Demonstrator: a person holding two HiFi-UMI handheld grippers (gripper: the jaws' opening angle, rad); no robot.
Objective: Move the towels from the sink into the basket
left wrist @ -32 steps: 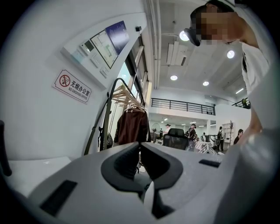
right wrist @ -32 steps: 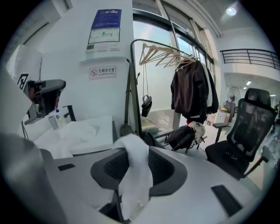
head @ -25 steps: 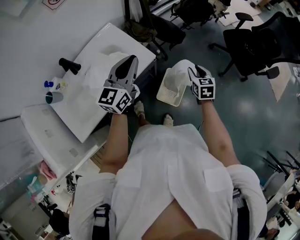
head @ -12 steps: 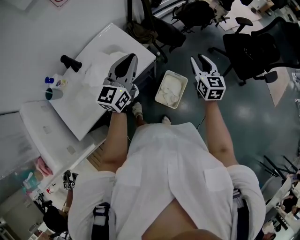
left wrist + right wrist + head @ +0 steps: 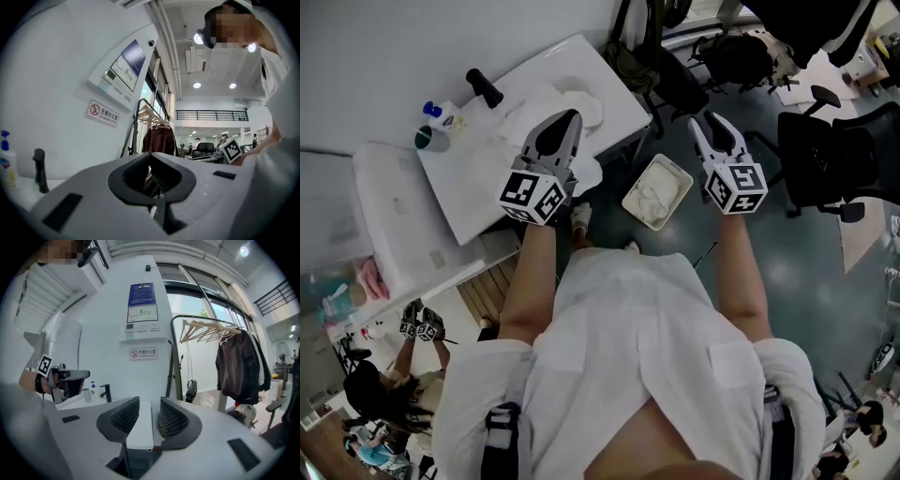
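Your left gripper [image 5: 566,116] has its fingertips closed together with nothing between them; in the head view it hangs above the white towels [image 5: 546,111] heaped in the sink [image 5: 487,178], though whether it touches them cannot be told. Your right gripper [image 5: 716,122] has its fingers partly open, a clear gap between the pads, and it holds nothing. Between your two grippers in that view, another towel [image 5: 656,195] lies inside the basket [image 5: 676,167] on the floor.
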